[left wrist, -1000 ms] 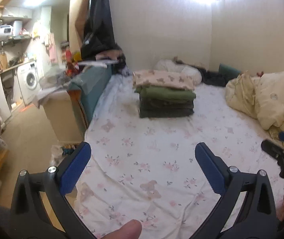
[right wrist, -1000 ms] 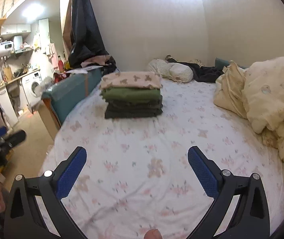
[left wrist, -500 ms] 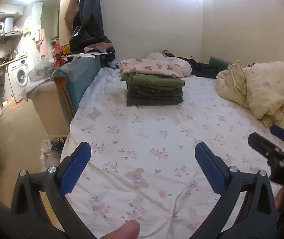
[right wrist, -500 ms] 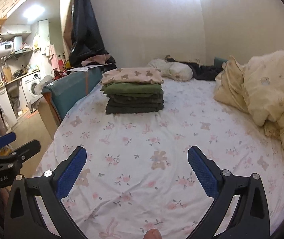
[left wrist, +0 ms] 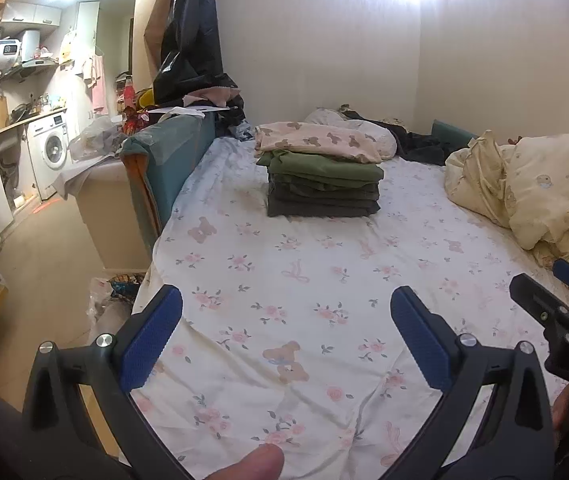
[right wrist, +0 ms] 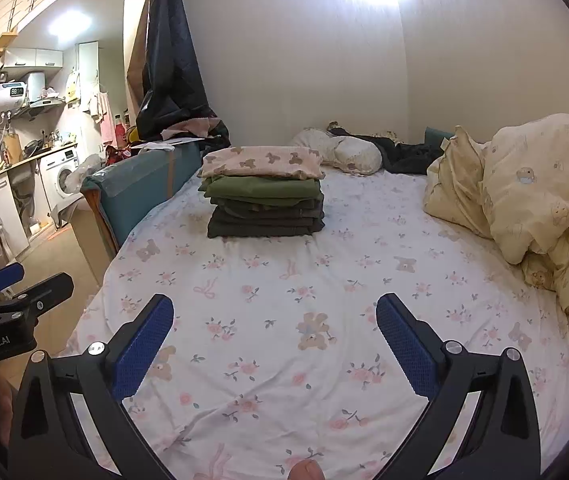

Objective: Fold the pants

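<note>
Both claws were held wide apart and empty above the near edge of the bed (right wrist: pixel 284 360), the left gripper (left wrist: pixel 284 332) and the right gripper (right wrist: pixel 274 332) side by side. The pants, it was judged, were already folded into the stack (right wrist: pixel 264 200) squared up toward the bed's far left edge, probably to keep space free. No loose pair was seen. No containers were seen on the bed.

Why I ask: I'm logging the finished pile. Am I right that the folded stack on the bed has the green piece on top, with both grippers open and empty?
Not quite: the bear-print piece tops the folded stack; the green piece lies under it, as the right wrist view shows. Left gripper and right gripper are open and empty.
</note>
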Demonstrator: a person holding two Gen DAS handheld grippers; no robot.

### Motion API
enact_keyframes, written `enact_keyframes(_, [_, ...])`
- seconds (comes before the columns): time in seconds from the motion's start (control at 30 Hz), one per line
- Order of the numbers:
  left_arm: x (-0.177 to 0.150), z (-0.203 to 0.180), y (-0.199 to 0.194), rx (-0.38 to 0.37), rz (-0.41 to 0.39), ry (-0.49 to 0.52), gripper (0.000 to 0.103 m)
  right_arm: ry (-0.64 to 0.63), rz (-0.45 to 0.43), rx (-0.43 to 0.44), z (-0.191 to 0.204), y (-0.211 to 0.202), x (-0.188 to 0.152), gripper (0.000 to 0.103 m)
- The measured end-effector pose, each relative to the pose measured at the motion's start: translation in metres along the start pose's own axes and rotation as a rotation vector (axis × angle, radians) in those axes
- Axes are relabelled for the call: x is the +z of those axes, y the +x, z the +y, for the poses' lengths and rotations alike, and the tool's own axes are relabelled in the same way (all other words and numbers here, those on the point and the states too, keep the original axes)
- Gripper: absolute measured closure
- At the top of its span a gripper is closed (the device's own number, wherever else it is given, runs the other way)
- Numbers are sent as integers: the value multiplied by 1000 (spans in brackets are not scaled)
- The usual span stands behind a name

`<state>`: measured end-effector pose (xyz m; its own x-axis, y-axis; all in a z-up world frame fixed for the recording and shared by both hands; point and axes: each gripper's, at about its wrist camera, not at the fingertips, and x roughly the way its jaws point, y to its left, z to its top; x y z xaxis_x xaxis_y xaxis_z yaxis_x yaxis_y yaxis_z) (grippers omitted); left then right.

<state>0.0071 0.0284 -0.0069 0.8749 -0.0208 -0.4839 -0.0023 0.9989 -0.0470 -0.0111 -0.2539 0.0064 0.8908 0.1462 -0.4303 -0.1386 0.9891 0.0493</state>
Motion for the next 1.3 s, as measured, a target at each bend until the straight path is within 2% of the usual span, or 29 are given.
enact_keyframes(0.23, [0,-3,-5,-1,-27,16,0,13,8,3,-2,2,0,0])
enact_keyframes(1.3, [-1,-4,-7,5,-28,28,0,1,13,19,-2,9,-1,0])
